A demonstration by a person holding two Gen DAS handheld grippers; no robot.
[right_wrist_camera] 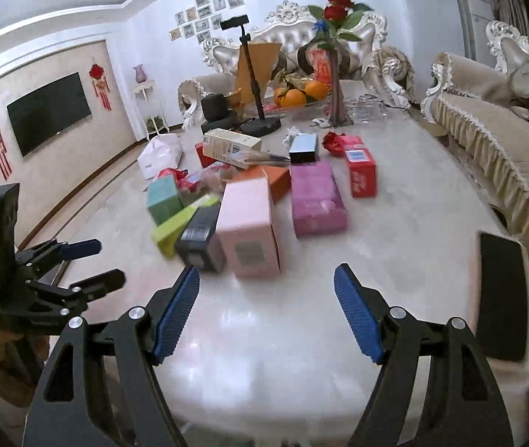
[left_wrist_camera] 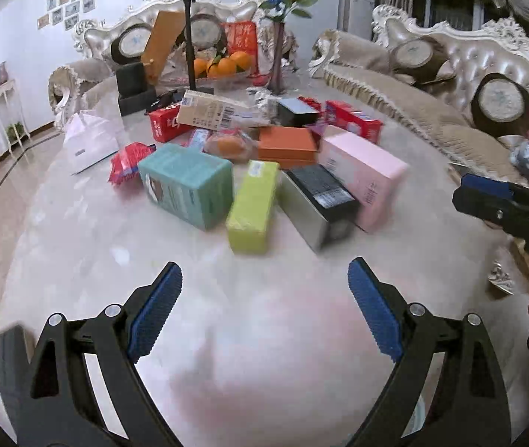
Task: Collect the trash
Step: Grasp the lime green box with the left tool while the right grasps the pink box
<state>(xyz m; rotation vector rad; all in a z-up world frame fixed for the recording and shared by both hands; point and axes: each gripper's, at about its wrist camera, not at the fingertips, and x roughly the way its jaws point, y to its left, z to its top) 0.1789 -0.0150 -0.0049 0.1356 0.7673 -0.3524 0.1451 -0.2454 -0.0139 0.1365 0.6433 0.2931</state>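
Several empty boxes lie in a pile on the marble table [left_wrist_camera: 115, 260]: a teal box [left_wrist_camera: 186, 186], a lime-green box [left_wrist_camera: 251, 206], a black and silver box [left_wrist_camera: 320, 205], a pink box [left_wrist_camera: 363, 178], an orange box [left_wrist_camera: 286, 143] and red boxes [left_wrist_camera: 353, 119]. My left gripper [left_wrist_camera: 264, 307] is open and empty, above the near table, short of the green box. My right gripper [right_wrist_camera: 266, 311] is open and empty, just short of the pink box [right_wrist_camera: 249, 231] and black box [right_wrist_camera: 201, 238]. A magenta box [right_wrist_camera: 316, 199] lies beyond.
A white bag [left_wrist_camera: 91, 141] lies at the table's left. A phone stand [left_wrist_camera: 190, 33], oranges [left_wrist_camera: 223, 65] and a rose vase [left_wrist_camera: 279, 56] stand at the far end. A black phone [right_wrist_camera: 502, 294] lies near the right edge. Sofas [left_wrist_camera: 413, 85] flank the table.
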